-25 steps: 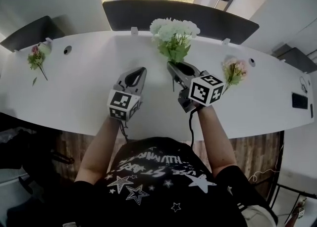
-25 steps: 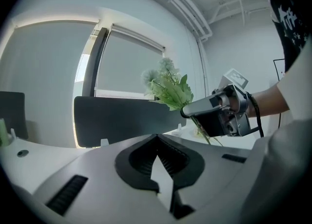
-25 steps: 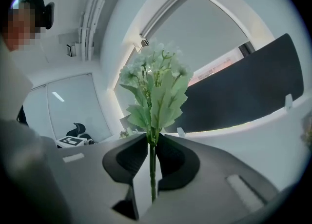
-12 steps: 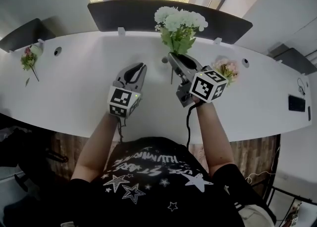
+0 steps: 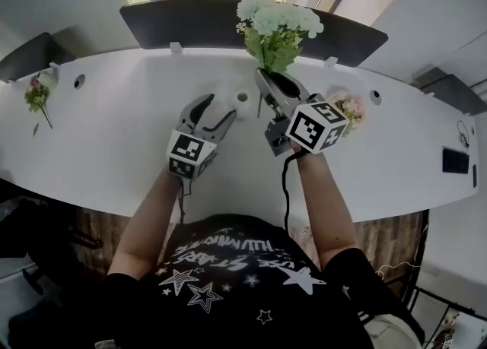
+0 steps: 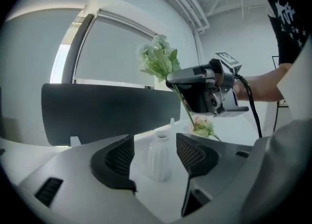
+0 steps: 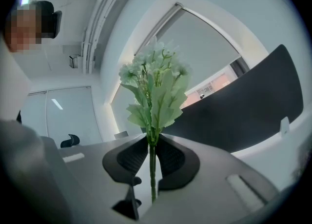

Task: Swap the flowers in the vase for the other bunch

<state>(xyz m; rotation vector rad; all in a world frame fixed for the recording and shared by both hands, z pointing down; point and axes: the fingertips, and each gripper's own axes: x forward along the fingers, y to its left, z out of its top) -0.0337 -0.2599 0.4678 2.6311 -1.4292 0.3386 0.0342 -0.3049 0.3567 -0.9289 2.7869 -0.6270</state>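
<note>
A small white ribbed vase [image 5: 242,98] [image 6: 160,157] stands on the white desk [image 5: 114,142]. It sits between the pads of my left gripper [image 5: 218,110] [image 6: 155,145], which do not touch it. Those jaws have just been opening and stand open. My right gripper [image 5: 264,80] [image 7: 152,152] [image 6: 204,91] is shut on the stems of the white-and-green bunch [image 5: 278,24] [image 7: 153,91] [image 6: 157,61]. It holds the bunch upright in the air, just right of the vase. A pink bunch [image 5: 350,108] [image 6: 204,128] lies on the desk to the right.
A dark divider panel [image 5: 190,24] runs along the desk's far edge below a window. Another small pink bunch [image 5: 36,93] lies at the far left. A dark phone [image 5: 455,161] rests at the right end. Round cable holes [image 5: 79,81] are set in the desktop.
The left jaws went from shut to open and moved forward around the vase. The right gripper carried the white bunch up and away, and the vase now shows empty.
</note>
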